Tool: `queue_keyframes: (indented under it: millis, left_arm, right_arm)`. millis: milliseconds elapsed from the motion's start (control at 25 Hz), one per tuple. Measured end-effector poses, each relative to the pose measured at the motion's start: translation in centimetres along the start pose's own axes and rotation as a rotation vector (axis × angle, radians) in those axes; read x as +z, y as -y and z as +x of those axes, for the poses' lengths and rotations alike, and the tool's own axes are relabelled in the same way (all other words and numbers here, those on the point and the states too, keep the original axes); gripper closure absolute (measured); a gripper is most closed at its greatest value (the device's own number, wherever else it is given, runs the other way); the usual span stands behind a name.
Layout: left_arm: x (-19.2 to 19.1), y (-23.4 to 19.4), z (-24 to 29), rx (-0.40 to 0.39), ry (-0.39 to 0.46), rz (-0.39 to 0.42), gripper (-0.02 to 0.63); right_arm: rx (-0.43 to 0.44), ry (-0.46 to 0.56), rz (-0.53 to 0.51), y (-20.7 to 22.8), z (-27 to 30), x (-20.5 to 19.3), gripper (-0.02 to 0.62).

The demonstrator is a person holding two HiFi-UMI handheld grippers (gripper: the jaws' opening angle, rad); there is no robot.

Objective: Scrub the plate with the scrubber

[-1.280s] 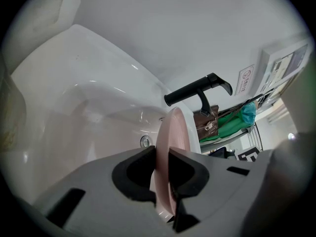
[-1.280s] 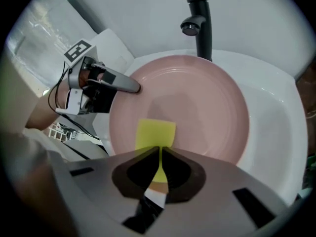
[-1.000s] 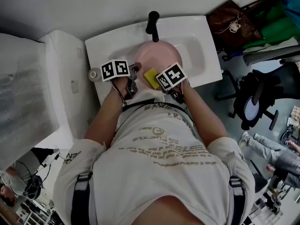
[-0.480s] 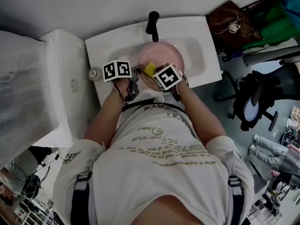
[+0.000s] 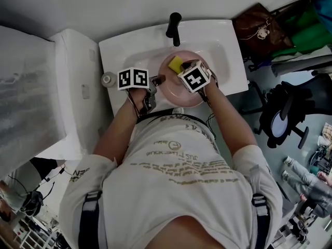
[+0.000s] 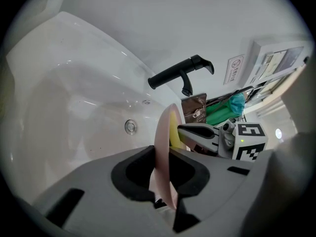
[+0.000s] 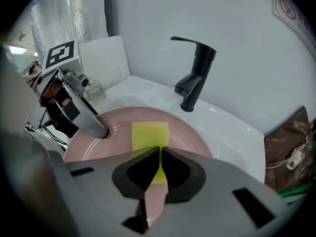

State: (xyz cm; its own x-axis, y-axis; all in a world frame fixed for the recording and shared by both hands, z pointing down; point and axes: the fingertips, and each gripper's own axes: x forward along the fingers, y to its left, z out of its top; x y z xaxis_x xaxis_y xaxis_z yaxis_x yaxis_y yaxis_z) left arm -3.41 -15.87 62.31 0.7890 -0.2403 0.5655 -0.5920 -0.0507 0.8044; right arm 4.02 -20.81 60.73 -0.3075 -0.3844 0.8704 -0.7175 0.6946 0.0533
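A pink plate is held over the white sink. My left gripper is shut on the plate's left rim; in the left gripper view the plate stands edge-on between the jaws. My right gripper is shut on the flat yellow scrubber, which lies against the plate's far part, near the black faucet. In the right gripper view the scrubber is pinched between the jaws of the right gripper and pressed flat on the plate. The left gripper clamps the rim there.
The drain shows in the basin. A small round object sits on the sink's left rim. A white cabinet adjoins the sink on the left. A brown bag and a black office chair stand to the right.
My right gripper has carried the scrubber across the plate from its near side to its far side by the faucet. The left gripper has kept its hold on the rim.
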Motion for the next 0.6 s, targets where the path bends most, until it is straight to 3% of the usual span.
queue_keyframes:
  millis: [120,320,600]
  left_arm:
    - [-0.1,0.3,-0.1,-0.018,-0.002,-0.004,0.551]
    - [0.1,-0.1,-0.4,-0.016,0.002,-0.006,0.548]
    - [0.3,-0.9,-0.3,-0.011,0.016,-0.026,0.548]
  right_arm:
    - [-0.027,0.009,-0.022,0.8,-0.1,0.0,0.558]
    - [-0.038,0.014,0.044,1.2,-0.2,-1.1,0.558]
    - [0.005,-0.008,0.01,-1.2,-0.4,-2.5,0.558]
